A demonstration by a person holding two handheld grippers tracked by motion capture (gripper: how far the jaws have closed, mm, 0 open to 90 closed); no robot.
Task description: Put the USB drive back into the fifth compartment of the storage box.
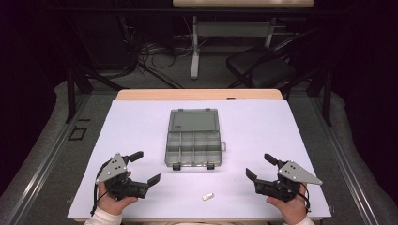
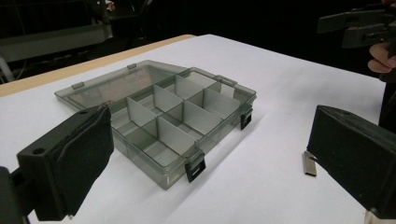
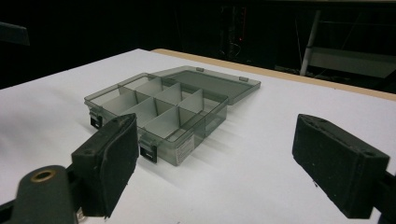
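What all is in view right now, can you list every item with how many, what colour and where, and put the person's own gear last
Compartment box: one, smoky clear grey, middle of the table, lid folded open and lying flat on the far side, compartments look empty, two black latches on the near edge.
Small flat piece: one, pale metallic, on the sheet near the front edge, between the two grippers.
Table: one, white sheet over a wooden top that shows along the far edge.
Chair: one, black, on the floor beyond the table.
Second table: one, light top on a white frame, farther back.
Left gripper: one, black with a grey plate, front left, jaws open, holding nothing.
Right gripper: one, black with a grey plate, front right, jaws open, holding nothing.
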